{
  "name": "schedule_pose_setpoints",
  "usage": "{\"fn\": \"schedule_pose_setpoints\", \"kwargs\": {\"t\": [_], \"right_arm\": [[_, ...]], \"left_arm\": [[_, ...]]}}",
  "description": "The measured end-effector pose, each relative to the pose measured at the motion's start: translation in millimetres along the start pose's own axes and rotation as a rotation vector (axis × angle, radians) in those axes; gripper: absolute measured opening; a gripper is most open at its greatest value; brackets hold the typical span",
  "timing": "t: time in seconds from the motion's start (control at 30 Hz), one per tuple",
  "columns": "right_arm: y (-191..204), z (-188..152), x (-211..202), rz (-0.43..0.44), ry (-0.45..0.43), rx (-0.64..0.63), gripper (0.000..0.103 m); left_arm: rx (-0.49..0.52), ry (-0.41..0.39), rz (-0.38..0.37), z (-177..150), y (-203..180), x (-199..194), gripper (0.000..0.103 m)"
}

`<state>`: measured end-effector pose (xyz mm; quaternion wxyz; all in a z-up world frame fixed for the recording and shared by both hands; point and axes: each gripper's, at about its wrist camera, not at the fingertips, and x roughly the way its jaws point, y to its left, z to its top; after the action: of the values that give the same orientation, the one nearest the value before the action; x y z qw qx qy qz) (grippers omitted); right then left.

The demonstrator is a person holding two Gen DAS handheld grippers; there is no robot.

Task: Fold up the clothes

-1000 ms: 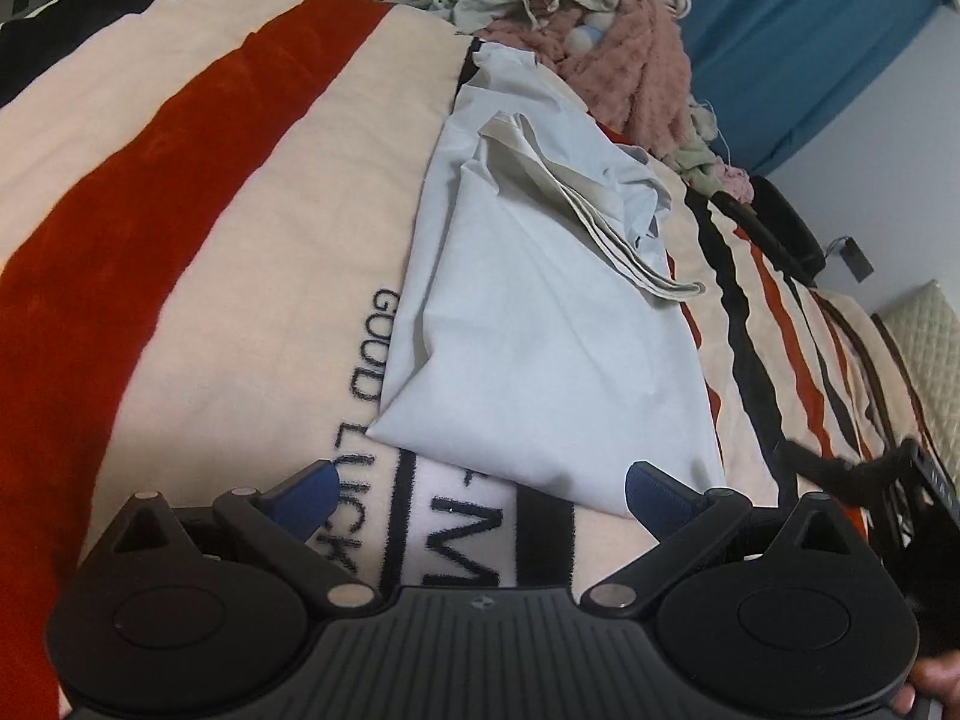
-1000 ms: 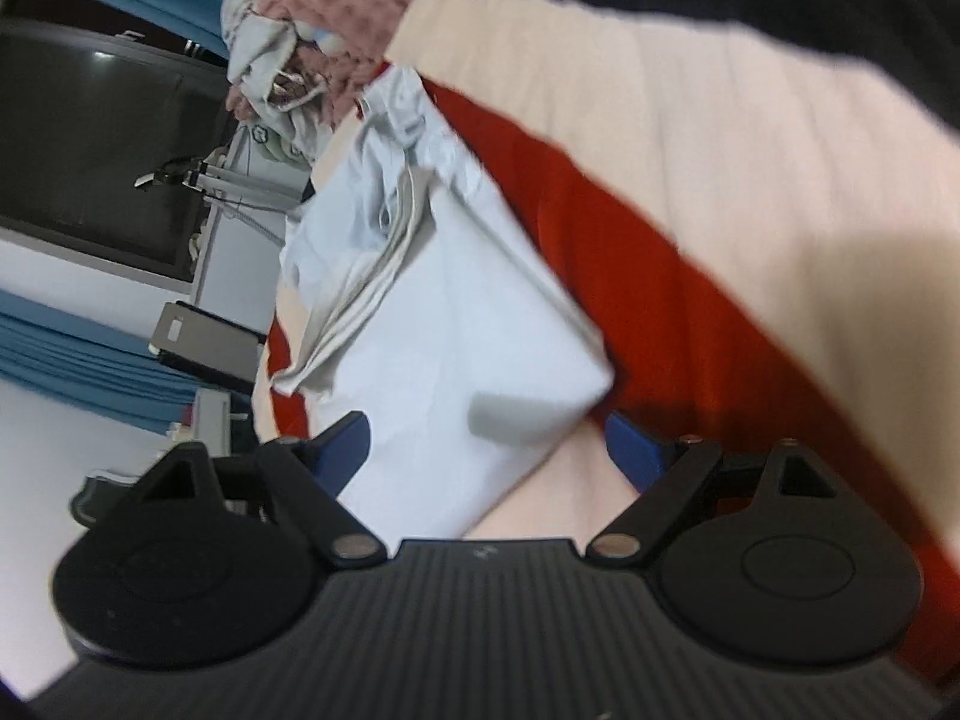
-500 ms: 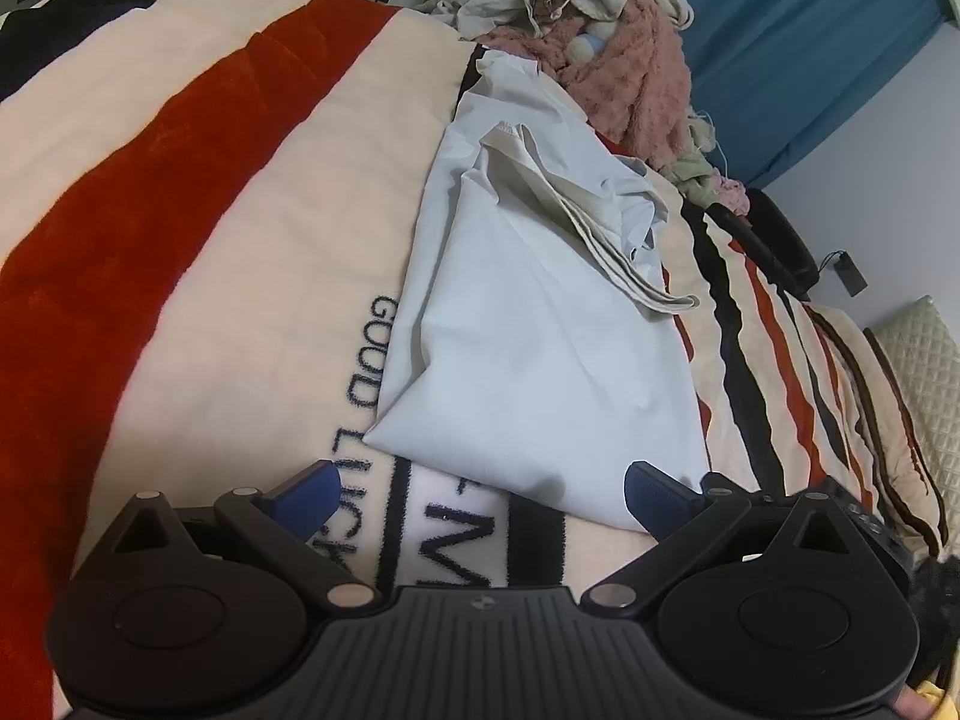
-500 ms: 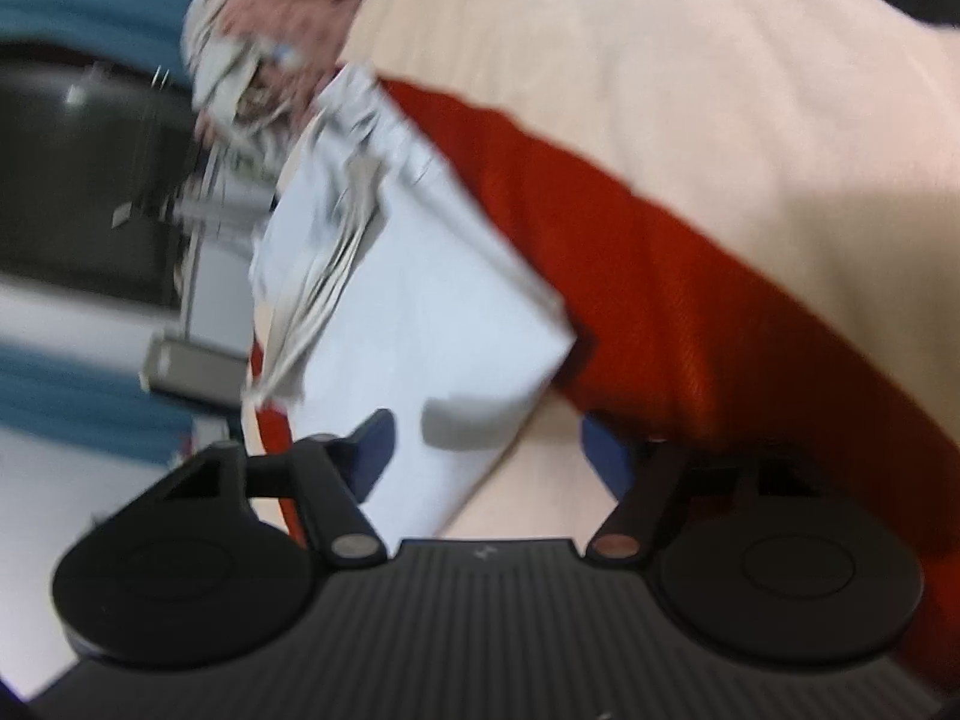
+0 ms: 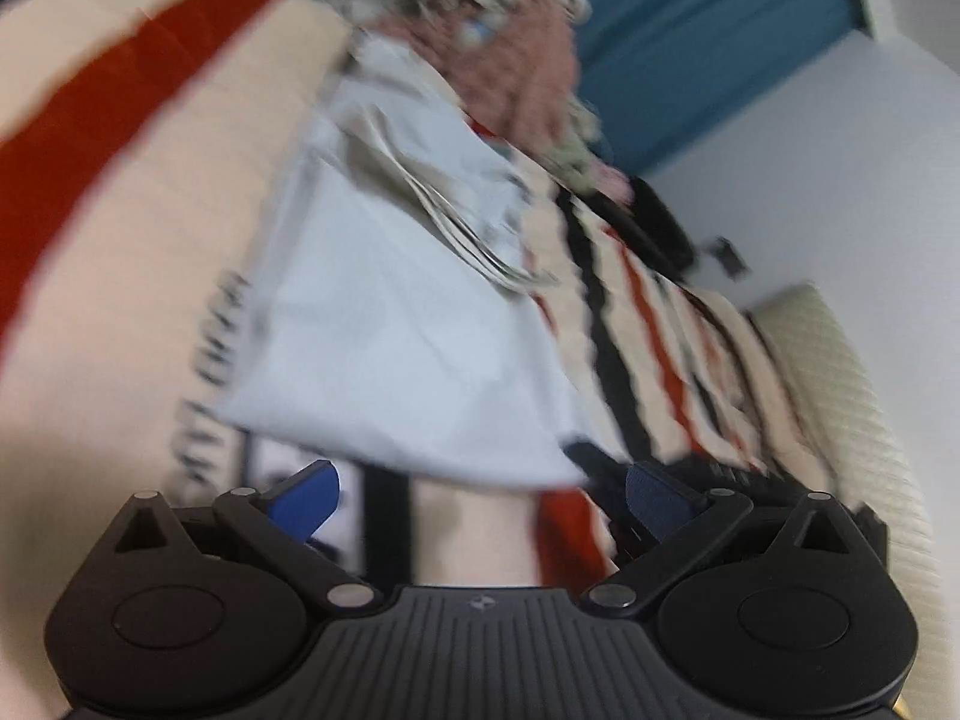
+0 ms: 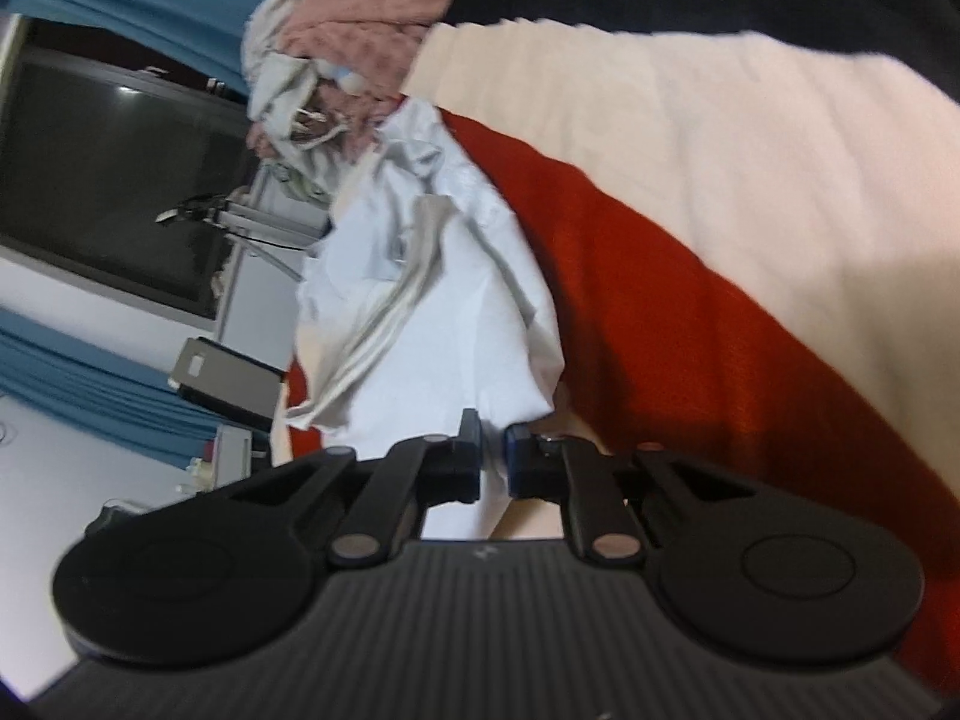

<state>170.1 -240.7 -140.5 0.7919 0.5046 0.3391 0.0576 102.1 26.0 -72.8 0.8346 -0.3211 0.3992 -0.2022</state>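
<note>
A pale blue-grey garment (image 5: 396, 336) lies partly folded on a striped blanket (image 5: 150, 252), its bunched beige-lined end toward the far side. In the left wrist view, which is blurred, my left gripper (image 5: 480, 489) stands open just short of the garment's near hem, nothing between its blue pads. The right gripper shows there as a dark shape at the hem's right corner. In the right wrist view my right gripper (image 6: 493, 456) is shut on the near corner of the garment (image 6: 456, 324), with cloth pinched between the pads.
A heap of pink and white clothes (image 5: 510, 42) sits beyond the garment, also seen as the clothes pile (image 6: 354, 54). Blue curtains (image 5: 720, 42) and a white wall stand behind. A dark screen (image 6: 114, 174) and a small stand lie off the bed's edge.
The right gripper's jaws closed from wide open onto the garment's corner. The left gripper's view tilted and blurred, with the garment's hem now closer to its open fingers.
</note>
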Motion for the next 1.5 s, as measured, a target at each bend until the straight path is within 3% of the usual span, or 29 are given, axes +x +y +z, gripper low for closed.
{"fn": "schedule_pose_setpoints", "kwargs": {"t": [0.33, 0.47, 0.77, 0.93, 1.07, 1.13, 1.2, 1.33, 1.5], "right_arm": [[4.7, 2.8, -6.9, 0.041, -0.022, -0.005, 0.009], [0.5, 4.1, -7.7, 0.047, -0.018, 0.02, 0.009], [4.8, 4.0, -13.9, 0.112, -0.033, 0.024, 0.008], [7.6, 5.2, -18.9, 0.133, -0.075, 0.0, 0.008], [8.0, 4.1, -15.6, 0.112, -0.092, -0.031, 0.008], [5.5, 4.1, -12.8, 0.092, -0.091, -0.032, 0.008], [2.4, 5.7, -10.9, 0.082, -0.089, -0.029, 0.008], [2.6, 3.8, -12.4, 0.076, -0.109, -0.068, 0.008], [16.5, -5.4, -36.5, 0.127, -0.162, -0.151, 0.007]], "left_arm": [[-0.292, 0.006, -0.162, 2.8, 36.6, 26.8, 0.102], [-0.288, -0.024, -0.159, 0.5, 36.0, 23.2, 0.102], [-0.286, -0.009, -0.125, -3.6, 35.1, 34.5, 0.095], [-0.377, -0.107, -0.049, 4.8, 55.1, 29.6, 0.075], [-0.407, -0.144, 0.006, 10.0, 67.1, 31.4, 0.043], [-0.377, -0.159, 0.052, 12.6, 65.7, 31.9, 0.036], [-0.357, -0.17, 0.06, 16.0, 65.0, 29.0, 0.016], [-0.29, -0.213, 0.042, 22.0, 58.9, 8.4, 0.01], [-0.189, -0.276, 0.007, 17.6, 31.2, -24.7, 0.007]]}}
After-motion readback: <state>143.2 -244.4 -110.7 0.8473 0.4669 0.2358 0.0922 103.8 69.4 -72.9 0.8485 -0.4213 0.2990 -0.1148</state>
